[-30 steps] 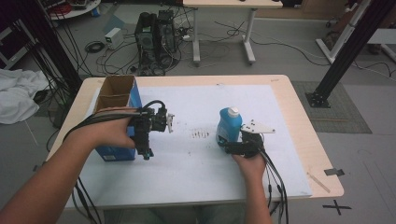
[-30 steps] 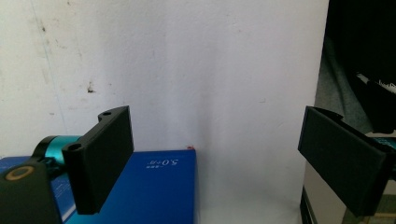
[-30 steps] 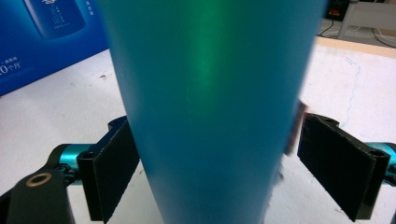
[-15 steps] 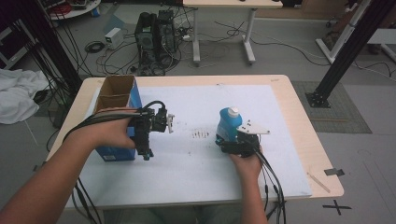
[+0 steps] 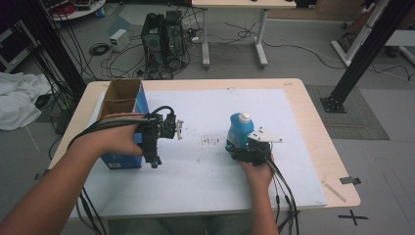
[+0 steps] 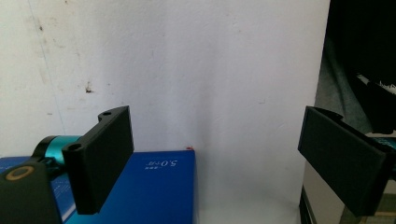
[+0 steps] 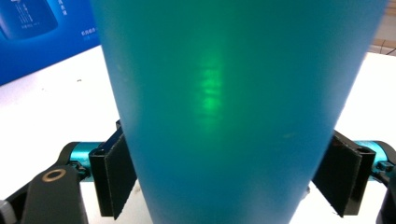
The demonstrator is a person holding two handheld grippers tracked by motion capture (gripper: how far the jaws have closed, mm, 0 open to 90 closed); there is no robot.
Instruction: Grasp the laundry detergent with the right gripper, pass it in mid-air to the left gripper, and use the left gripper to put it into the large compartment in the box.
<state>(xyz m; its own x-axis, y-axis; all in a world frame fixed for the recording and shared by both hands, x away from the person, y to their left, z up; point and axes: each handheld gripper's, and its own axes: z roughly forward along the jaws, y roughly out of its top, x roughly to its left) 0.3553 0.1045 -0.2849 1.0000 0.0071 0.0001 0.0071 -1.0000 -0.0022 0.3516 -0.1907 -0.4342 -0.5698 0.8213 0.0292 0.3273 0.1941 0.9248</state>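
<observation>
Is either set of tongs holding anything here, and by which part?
The right tongs have just closed on the blue bottle, both pads against its lower body. The left tongs are open, holding nothing.

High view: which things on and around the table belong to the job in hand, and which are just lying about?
In the job:
blue bottle, between the right gripper jaws
open blue box, beside the left gripper

Lying about:
computer tower
white cloth
floor cables

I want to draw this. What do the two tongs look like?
Both tongs have flat black jaws, teal metal joints and bundles of black cables trailing back along bare forearms. The right tongs carry a grey three-cornered plate; the left tongs have a black body with a white tip.
</observation>
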